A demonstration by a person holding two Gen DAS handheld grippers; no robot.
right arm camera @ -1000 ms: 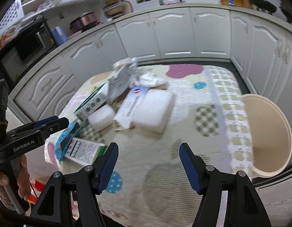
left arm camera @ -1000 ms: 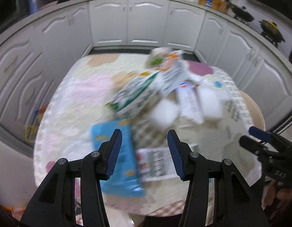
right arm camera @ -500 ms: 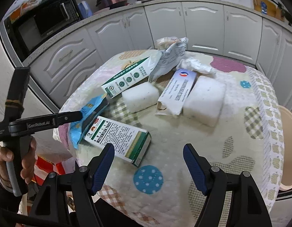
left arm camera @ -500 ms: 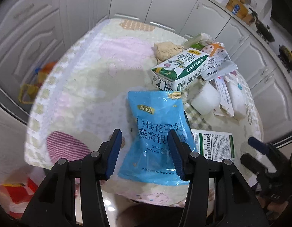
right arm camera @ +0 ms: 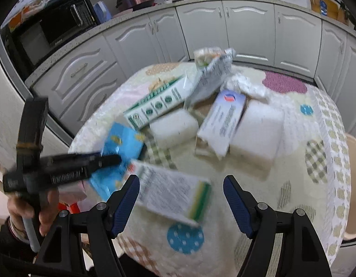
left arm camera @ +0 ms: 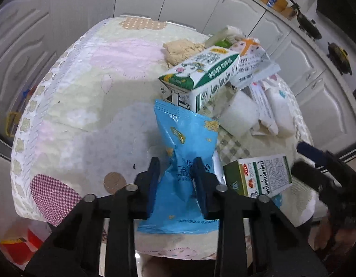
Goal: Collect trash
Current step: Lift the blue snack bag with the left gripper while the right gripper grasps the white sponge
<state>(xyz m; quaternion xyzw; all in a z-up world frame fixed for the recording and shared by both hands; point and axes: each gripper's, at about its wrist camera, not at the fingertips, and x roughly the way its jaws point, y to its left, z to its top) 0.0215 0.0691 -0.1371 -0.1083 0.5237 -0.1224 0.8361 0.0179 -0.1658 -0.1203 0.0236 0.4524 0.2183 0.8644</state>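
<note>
A blue snack pouch [left arm camera: 187, 133] lies near the front edge of the round table [left arm camera: 85, 92]. My left gripper [left arm camera: 176, 164] is closing on its middle; the pads press the foil into a crumpled waist. From the right wrist the same pouch [right arm camera: 122, 143] shows under the left gripper [right arm camera: 108, 158], which a hand holds. My right gripper [right arm camera: 180, 181] stands open just above a white and green box [right arm camera: 173, 194], touching nothing. That box [left arm camera: 258, 175] lies right of the pouch, with the right gripper [left arm camera: 299, 157] beside it.
Behind the pouch lie a green and white carton [left arm camera: 201, 76], white foam blocks [left arm camera: 240, 115], a white printed box [right arm camera: 224, 124], crumpled wrappers [right arm camera: 212, 73] and a tan wad [left arm camera: 180, 50]. A beige round container [right arm camera: 353, 184] stands off the table's right. White cabinets ring the table.
The left jaws have closed onto the blue pouch, which now bunches between them. The right gripper has moved nearer over the white and green box, still wide.
</note>
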